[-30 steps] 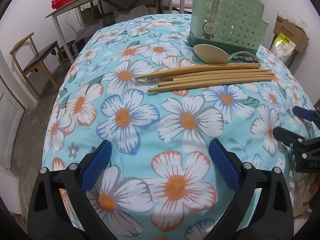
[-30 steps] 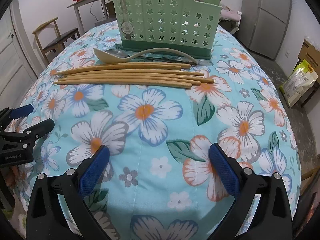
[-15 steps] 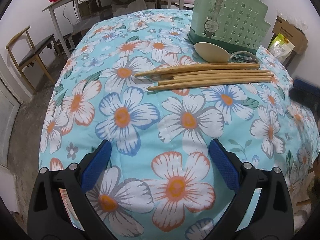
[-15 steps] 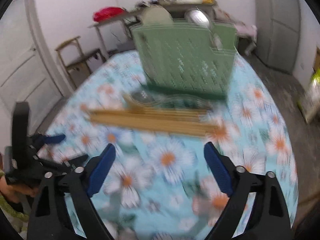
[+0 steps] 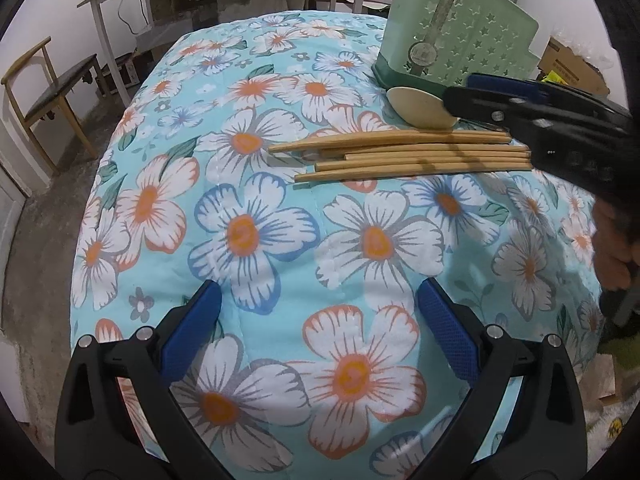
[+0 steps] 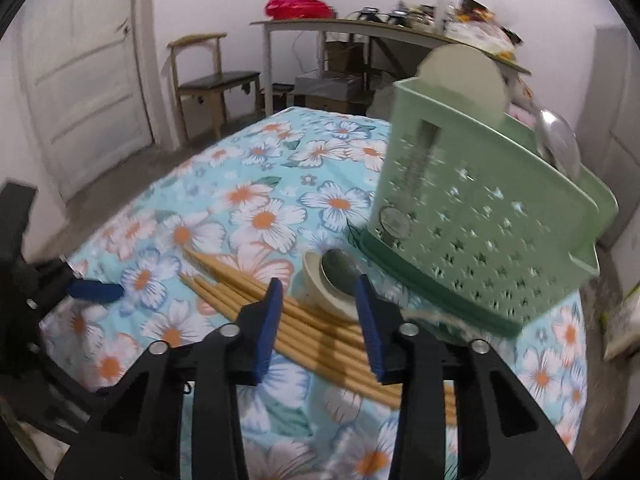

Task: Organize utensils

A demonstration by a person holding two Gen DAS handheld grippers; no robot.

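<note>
Tan wooden chopsticks [image 5: 408, 154] bundled parallel; cream spoon [image 5: 420, 106] beside green holder [image 5: 460, 40].

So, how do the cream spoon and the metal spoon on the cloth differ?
The cream spoon has a pale, matte bowl, while the metal spoon has a grey, shiny one. The cream spoon's bowl is wider and deeper; the metal spoon's bowl is smaller and lies inside it. The cream spoon rests on the floral cloth, the metal spoon on the cream one. Both lie between the chopsticks and the green holder.
</note>
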